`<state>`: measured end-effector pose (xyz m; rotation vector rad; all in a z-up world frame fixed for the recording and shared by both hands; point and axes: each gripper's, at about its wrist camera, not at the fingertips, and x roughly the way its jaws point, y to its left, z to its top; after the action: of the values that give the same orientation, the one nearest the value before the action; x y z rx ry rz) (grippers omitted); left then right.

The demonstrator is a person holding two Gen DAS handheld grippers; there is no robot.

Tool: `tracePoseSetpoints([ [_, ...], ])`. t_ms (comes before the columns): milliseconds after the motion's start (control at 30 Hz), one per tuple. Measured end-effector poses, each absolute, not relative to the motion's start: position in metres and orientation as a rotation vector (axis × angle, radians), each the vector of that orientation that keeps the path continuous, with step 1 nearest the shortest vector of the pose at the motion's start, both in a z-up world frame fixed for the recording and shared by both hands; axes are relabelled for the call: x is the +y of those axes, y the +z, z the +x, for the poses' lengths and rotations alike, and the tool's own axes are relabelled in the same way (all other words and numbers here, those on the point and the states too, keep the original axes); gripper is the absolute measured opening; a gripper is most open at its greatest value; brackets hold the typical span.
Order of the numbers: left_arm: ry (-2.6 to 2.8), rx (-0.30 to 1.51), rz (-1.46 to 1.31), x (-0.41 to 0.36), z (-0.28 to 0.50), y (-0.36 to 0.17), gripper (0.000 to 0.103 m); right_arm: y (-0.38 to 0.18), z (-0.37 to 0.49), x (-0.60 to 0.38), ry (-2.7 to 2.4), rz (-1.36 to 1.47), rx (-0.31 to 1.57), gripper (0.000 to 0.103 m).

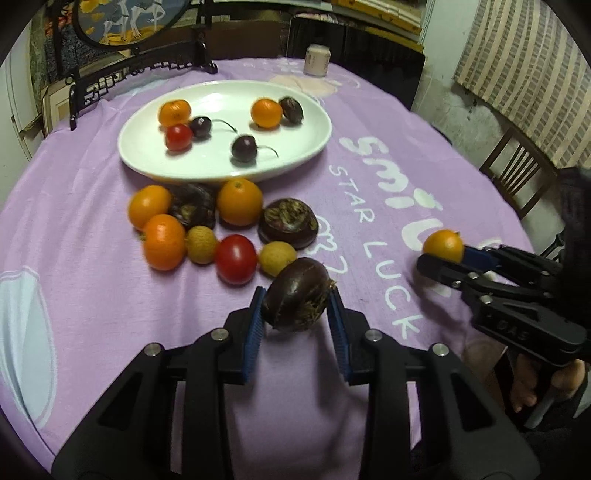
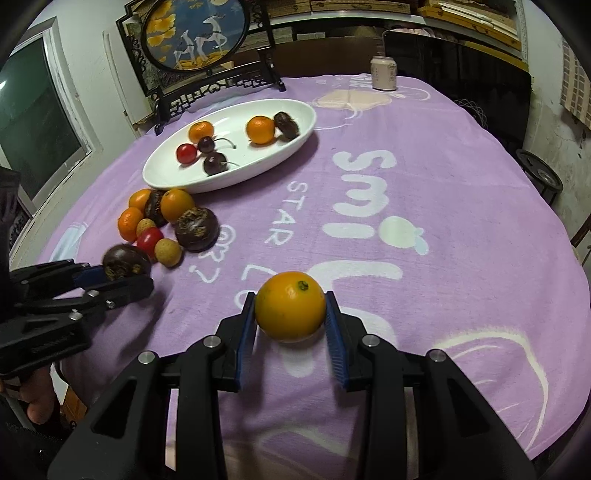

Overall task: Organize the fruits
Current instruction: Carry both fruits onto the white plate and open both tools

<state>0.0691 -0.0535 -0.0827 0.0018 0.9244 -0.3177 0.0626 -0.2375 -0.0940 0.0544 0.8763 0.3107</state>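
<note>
My left gripper (image 1: 296, 295) is shut on a dark brown round fruit (image 1: 295, 301), its blue pads (image 1: 255, 325) pressing both sides, just in front of the loose pile of fruits (image 1: 207, 225) on the purple cloth. The right wrist view shows this gripper (image 2: 122, 275) low at the left. My right gripper (image 2: 290, 299) is shut on an orange (image 2: 290, 308) over the white lettering, to the right of the pile. A white oval plate (image 1: 221, 168) behind the pile holds two oranges, a red tomato, two dark cherries and a dark brown fruit.
A pale drink can (image 1: 316, 59) stands at the table's far edge. A round painted screen on a black carved stand (image 2: 195, 33) sits behind the plate. A wooden chair (image 1: 517, 173) is off the table's right side. A person's hands hold both grippers' handles.
</note>
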Motion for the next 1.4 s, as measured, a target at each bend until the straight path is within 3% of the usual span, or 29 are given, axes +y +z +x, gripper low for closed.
tracePoseSetpoints([
  [533,-0.235,0.807,-0.060,0.019,0.092,-0.038,0.034,-0.065,0.096,-0.179,0.392,-0.030,0.871,0.036],
  [833,-0.192,0.825,-0.044,0.015,0.217,-0.011,0.034,-0.021,0.189,-0.141,0.448,-0.079,0.830,0.036],
  [1033,-0.151,0.874,-0.142,0.016,0.287,-0.022,0.034,-0.030,0.259,-0.111,0.431,-0.121,0.807,0.036],
  [1400,-0.160,0.881,-0.145,0.025,0.287,-0.033,0.034,-0.047,0.268,-0.110,0.436,-0.125,0.809,0.036],
])
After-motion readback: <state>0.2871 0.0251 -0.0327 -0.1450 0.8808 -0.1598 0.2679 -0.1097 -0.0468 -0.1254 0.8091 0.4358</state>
